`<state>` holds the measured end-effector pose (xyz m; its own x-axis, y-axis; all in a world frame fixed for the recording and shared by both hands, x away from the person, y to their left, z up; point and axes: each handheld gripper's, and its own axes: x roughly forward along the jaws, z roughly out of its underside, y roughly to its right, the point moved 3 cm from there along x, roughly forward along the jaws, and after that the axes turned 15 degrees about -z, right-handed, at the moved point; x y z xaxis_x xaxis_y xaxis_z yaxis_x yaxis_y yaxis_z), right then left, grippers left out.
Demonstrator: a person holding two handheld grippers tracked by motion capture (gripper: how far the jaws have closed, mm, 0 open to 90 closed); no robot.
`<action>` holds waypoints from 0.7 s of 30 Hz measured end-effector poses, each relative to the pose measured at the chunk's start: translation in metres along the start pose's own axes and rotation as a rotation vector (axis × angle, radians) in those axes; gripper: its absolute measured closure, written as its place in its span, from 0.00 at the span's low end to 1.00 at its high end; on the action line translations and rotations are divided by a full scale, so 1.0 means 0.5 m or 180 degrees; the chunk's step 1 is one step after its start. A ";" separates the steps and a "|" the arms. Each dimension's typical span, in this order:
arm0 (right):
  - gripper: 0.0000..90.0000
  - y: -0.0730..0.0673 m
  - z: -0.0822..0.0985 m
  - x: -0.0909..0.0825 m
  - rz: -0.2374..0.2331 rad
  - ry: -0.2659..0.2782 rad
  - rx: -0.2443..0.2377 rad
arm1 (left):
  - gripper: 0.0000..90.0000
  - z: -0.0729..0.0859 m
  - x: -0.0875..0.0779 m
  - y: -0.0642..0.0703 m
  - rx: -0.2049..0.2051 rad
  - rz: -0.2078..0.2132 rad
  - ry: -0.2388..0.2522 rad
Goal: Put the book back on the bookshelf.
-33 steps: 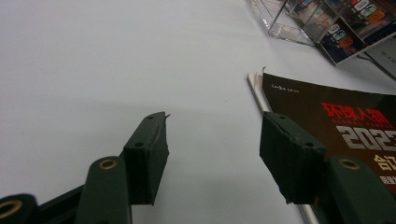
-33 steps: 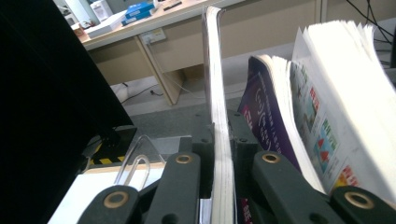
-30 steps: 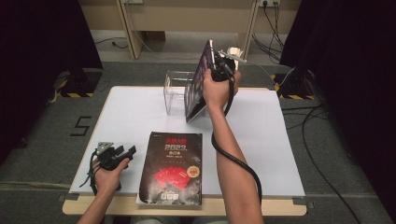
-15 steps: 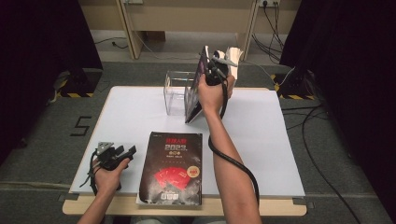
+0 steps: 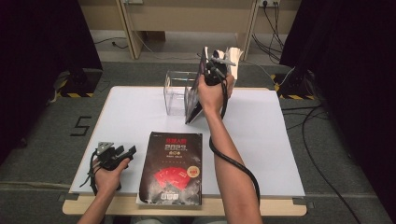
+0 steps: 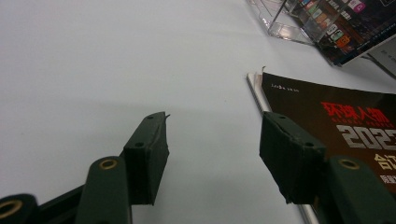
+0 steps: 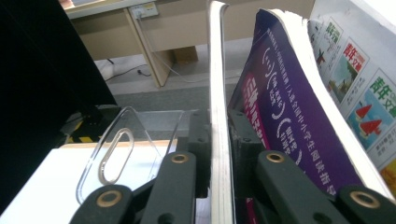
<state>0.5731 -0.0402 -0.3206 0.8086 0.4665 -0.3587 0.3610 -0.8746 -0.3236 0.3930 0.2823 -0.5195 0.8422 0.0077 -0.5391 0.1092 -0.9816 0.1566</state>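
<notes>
A magazine (image 5: 193, 103) with a purple cover (image 7: 280, 102) stands tilted on its lower edge at the back of the white table (image 5: 261, 140), against the right side of a clear plastic holder (image 5: 175, 93). My right gripper (image 5: 215, 65) grips its top. In the right gripper view the right gripper (image 7: 219, 149) has a thin white-edged sheaf of pages (image 7: 217, 70) between its pads, and the jaws have just been opening a little. A dark book (image 5: 173, 170) lies flat at the front. My left gripper (image 5: 128, 151) rests left of it, open and empty (image 6: 212, 158).
The holder's clear wall with an oval cut-out (image 7: 116, 154) stands left of the held pages. The dark book's corner (image 6: 355, 126) lies just right of my left jaws. Wooden table legs and cables stand on the floor beyond the table.
The right hand has brought the magazine a little leftward and more upright, closer to the clear holder. The left hand has stayed put.
</notes>
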 end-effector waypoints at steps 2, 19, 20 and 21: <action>0.87 0.000 0.003 -0.003 -0.0018 -0.0011 0.0013 | 0.46 0.000 0.000 0.000 0.0000 -0.0001 -0.0004; 0.80 0.023 0.039 -0.063 -0.0114 -0.0040 0.0189 | 0.46 0.000 -0.001 0.001 0.0027 -0.0005 0.0013; 0.80 0.024 0.042 -0.067 -0.0111 -0.0043 0.0191 | 0.46 0.000 -0.001 0.001 0.0022 -0.0004 0.0017; 0.79 0.025 0.045 -0.070 -0.0110 -0.0037 0.0181 | 0.46 0.000 -0.001 0.001 0.0017 -0.0005 0.0015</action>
<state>0.5385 -0.0643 -0.3319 0.7906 0.4979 -0.3564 0.3613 -0.8493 -0.3850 0.3928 0.2820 -0.5193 0.8444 0.0102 -0.5356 0.1077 -0.9826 0.1512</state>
